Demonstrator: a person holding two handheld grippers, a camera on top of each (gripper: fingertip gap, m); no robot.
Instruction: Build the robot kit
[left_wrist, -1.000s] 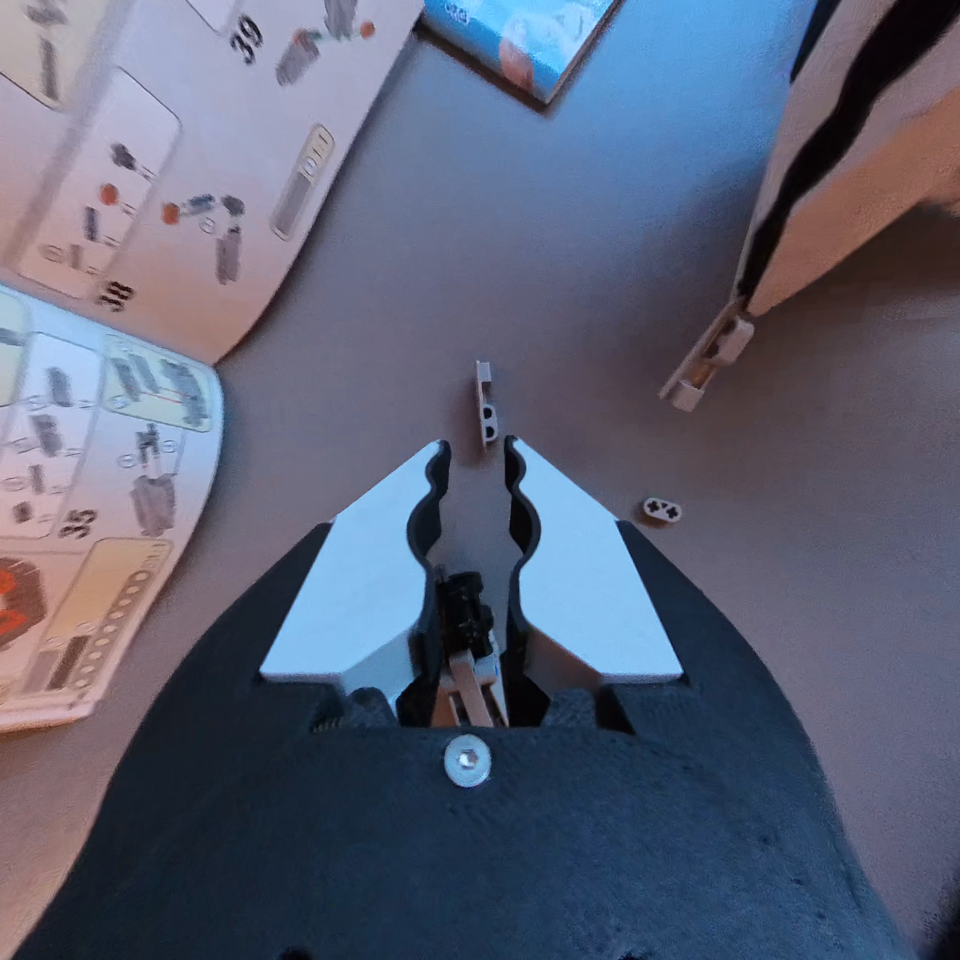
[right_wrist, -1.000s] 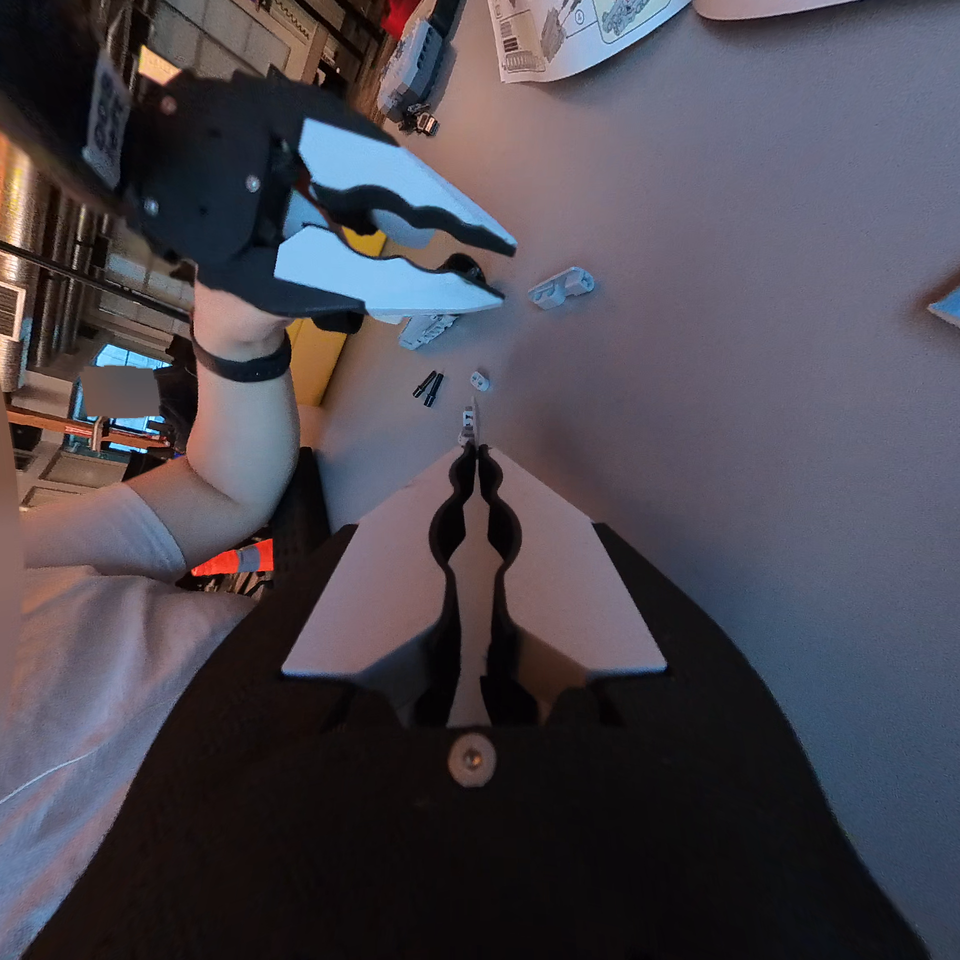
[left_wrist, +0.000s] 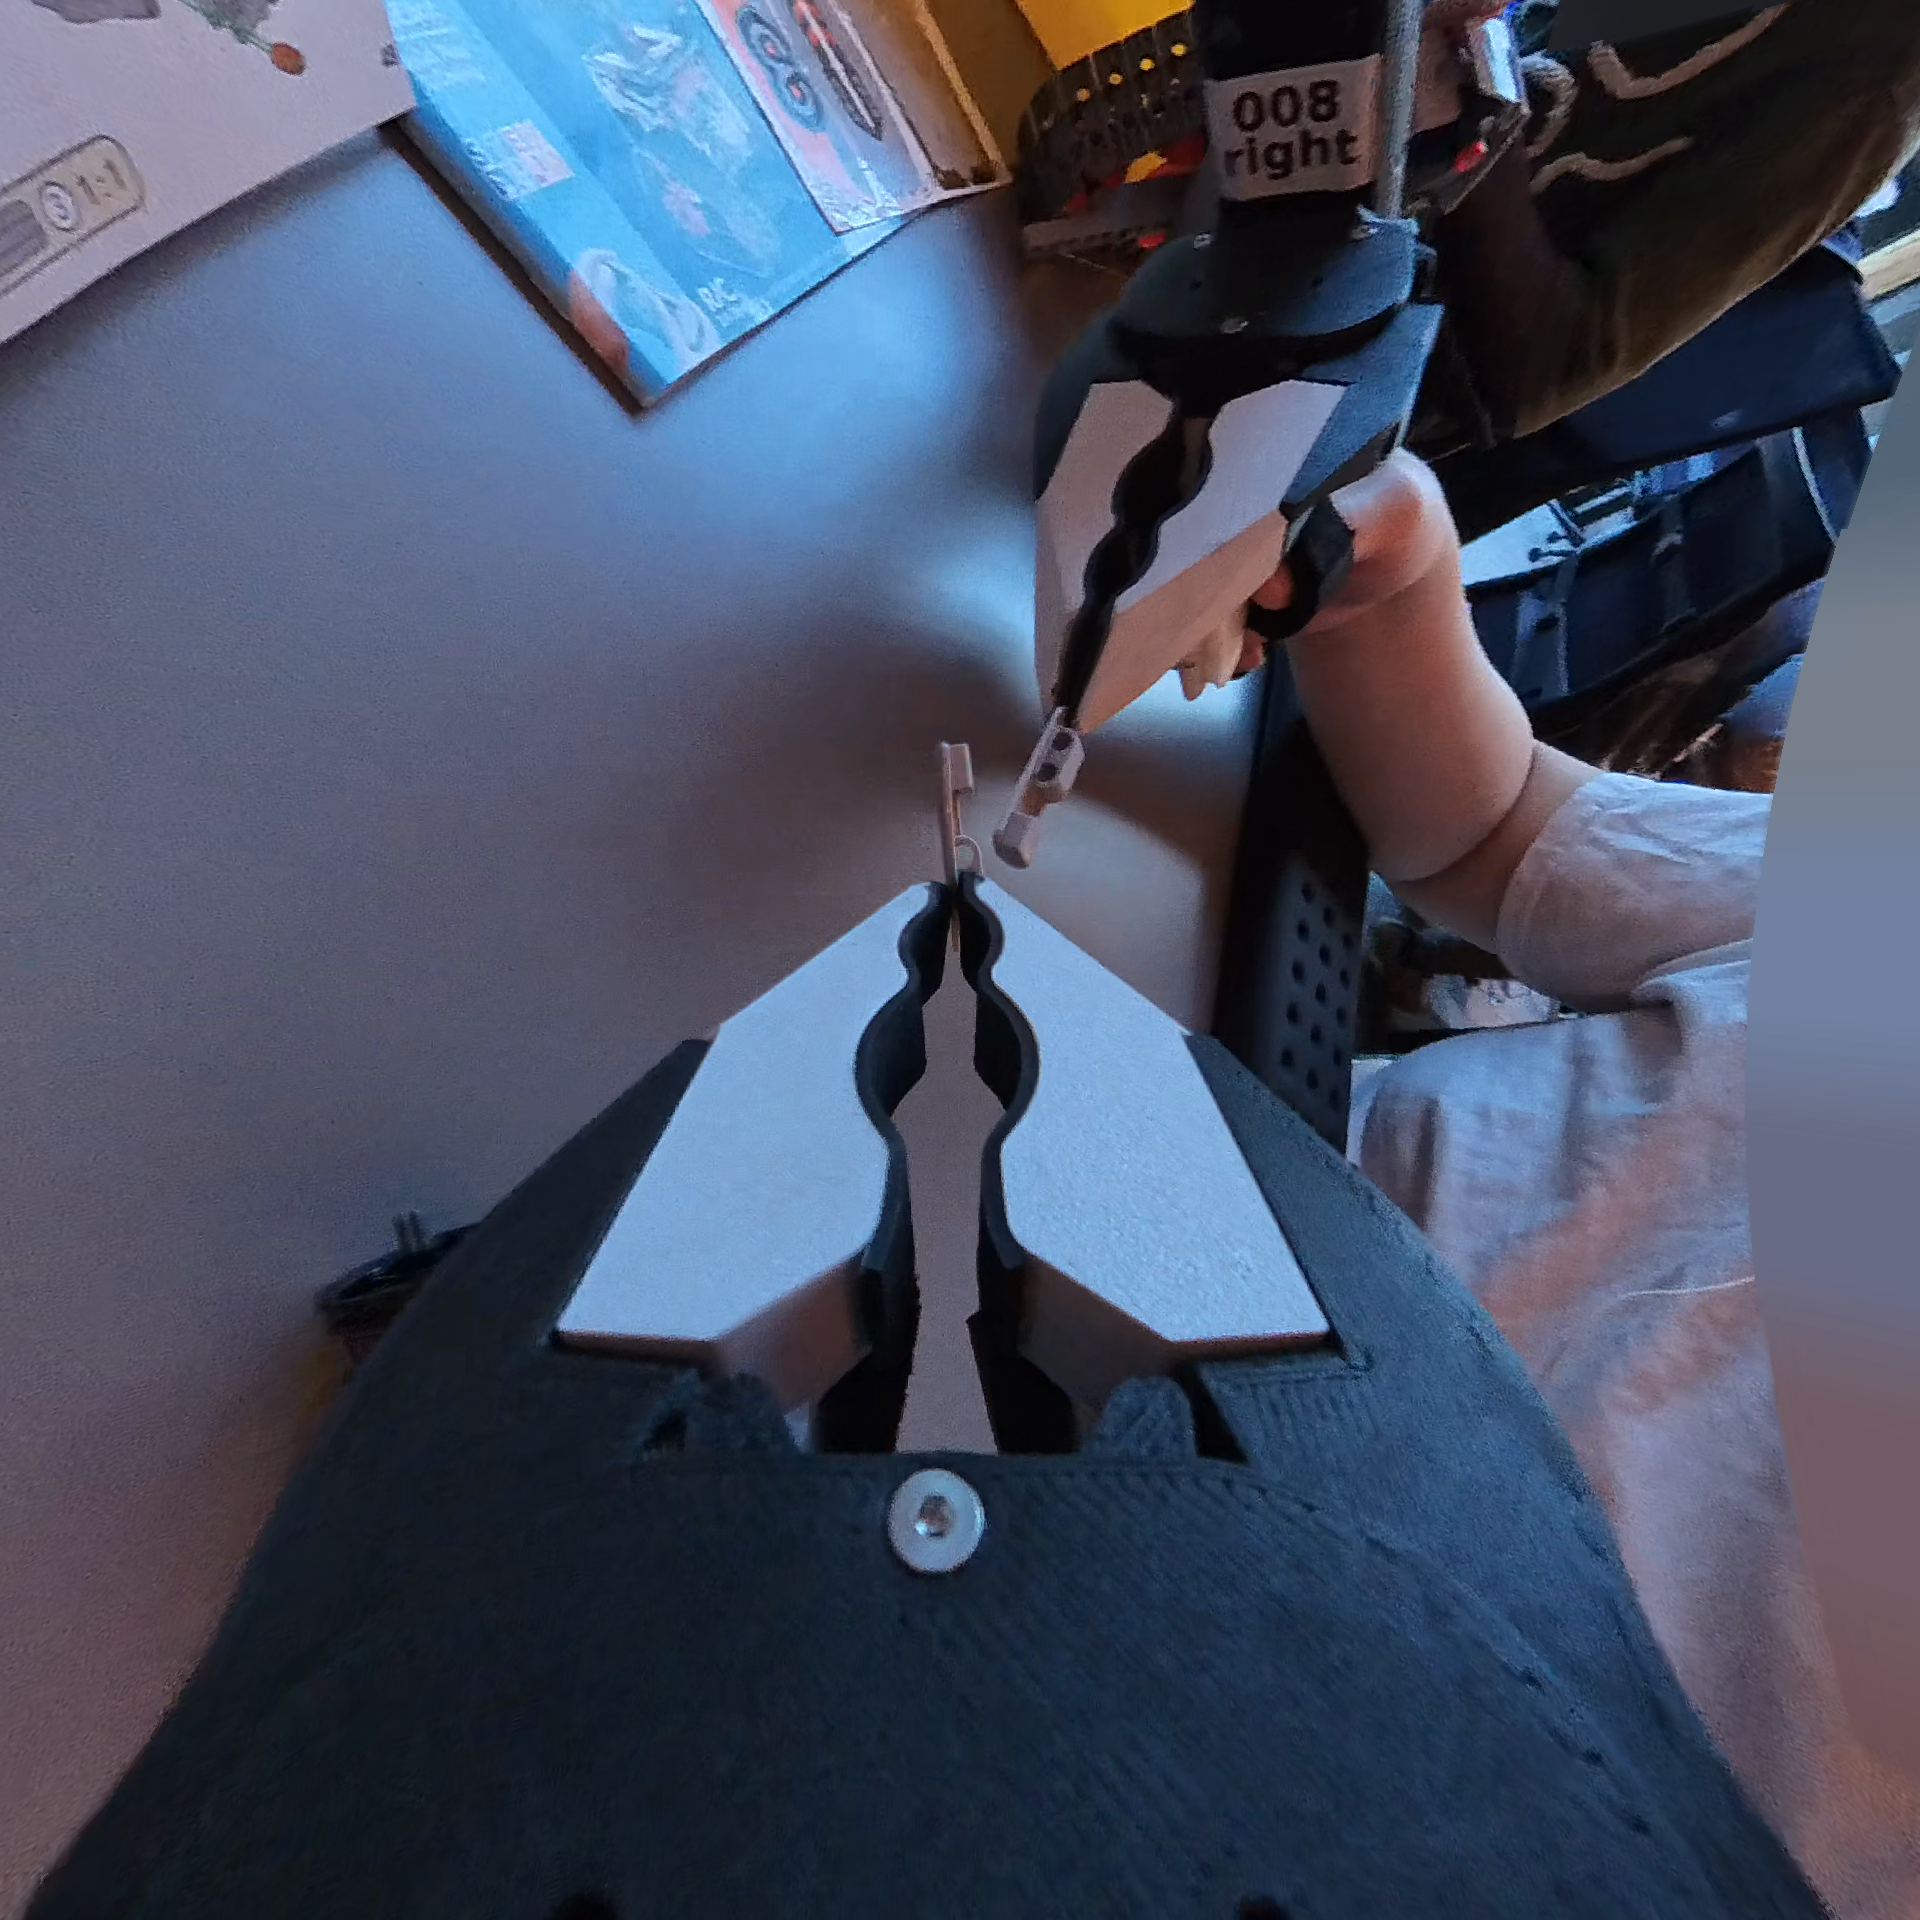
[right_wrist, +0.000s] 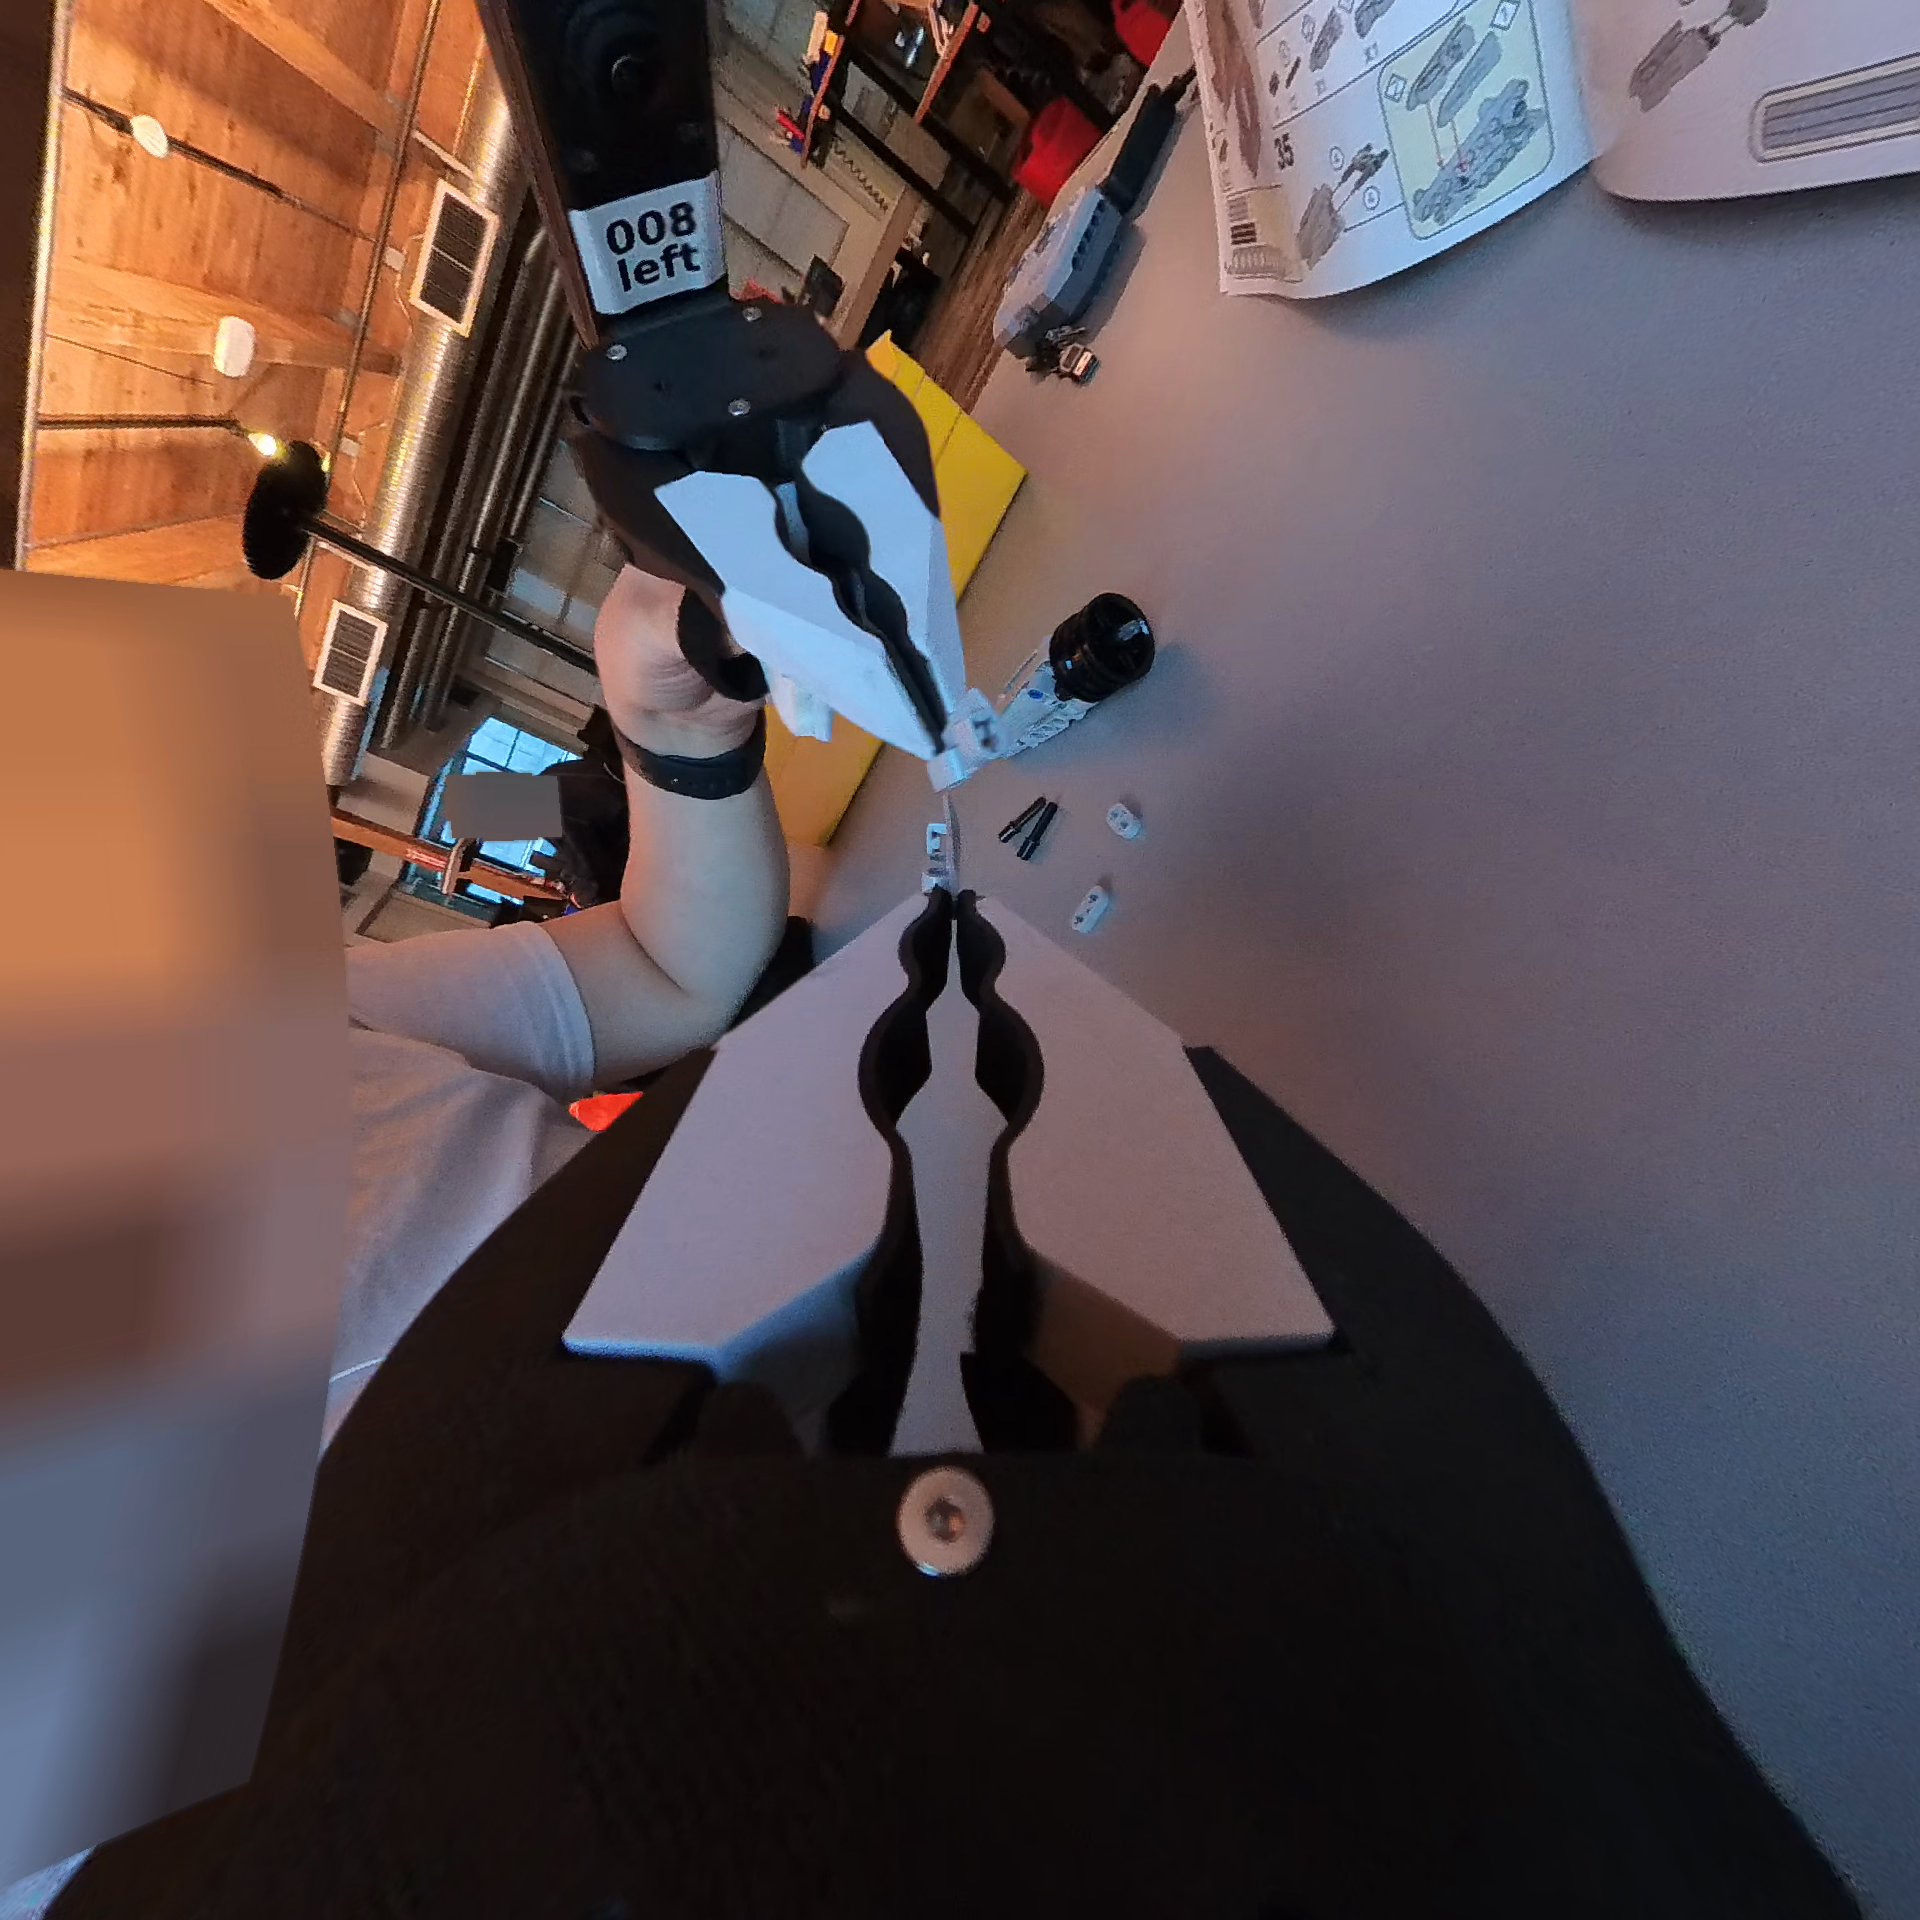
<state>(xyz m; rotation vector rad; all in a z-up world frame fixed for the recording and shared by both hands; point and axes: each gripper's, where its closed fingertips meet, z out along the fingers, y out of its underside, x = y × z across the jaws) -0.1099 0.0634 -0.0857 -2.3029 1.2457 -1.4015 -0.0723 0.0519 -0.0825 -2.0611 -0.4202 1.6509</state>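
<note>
Left wrist view: left gripper, clamped on a thin grey piece, meets the right gripper at 1 o'clock, pinching a holed grey beam. Pieces sit just apart; fine alignment likely matters.

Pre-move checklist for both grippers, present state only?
1. Left gripper shut on thin grey piece: ok.
2. Right gripper shut on holed grey piece: ok.
3. The two pieces joined: not ok, a small gap shows in the left wrist view.
4. Pieces lined up: cannot tell.
5. Black pins on the table lie away from both grippers: ok.
</note>
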